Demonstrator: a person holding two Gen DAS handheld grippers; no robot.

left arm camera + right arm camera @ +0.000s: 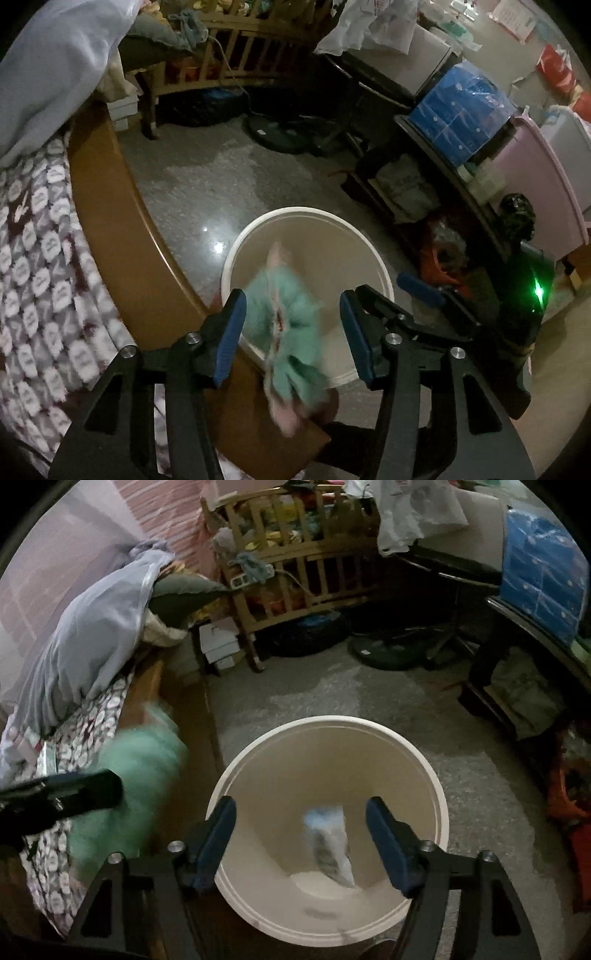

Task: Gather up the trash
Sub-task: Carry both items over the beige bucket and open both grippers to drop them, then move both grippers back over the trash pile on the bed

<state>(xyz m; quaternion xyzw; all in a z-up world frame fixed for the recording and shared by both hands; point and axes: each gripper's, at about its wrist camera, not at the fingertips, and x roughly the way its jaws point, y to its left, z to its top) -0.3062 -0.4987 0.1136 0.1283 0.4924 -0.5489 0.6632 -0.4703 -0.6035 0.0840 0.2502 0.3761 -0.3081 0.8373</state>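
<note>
A white round bin [295, 213] stands on the floor beside the bed. My left gripper [291, 299] hangs over the bin's near rim with its jaws apart. A blurred, fluffy teal and pink piece of trash [291, 332] lies between its fingers, close to the left pad and clear of the right one. My right gripper [301, 803] stands open above the bin [332, 720], nothing between its pads. Below it, inside the bin, is a blurred white and blue wrapper [327, 845]. The right wrist view also shows the teal piece [140, 775] at the left.
A bed with a patterned blanket [40, 258] and a wooden side board [110, 221] runs along the left. A wooden crib [295, 554] stands at the back. A dark shelf with blue boxes [461, 110] and a pink bin [535, 184] fills the right. Grey floor [203, 177] lies between.
</note>
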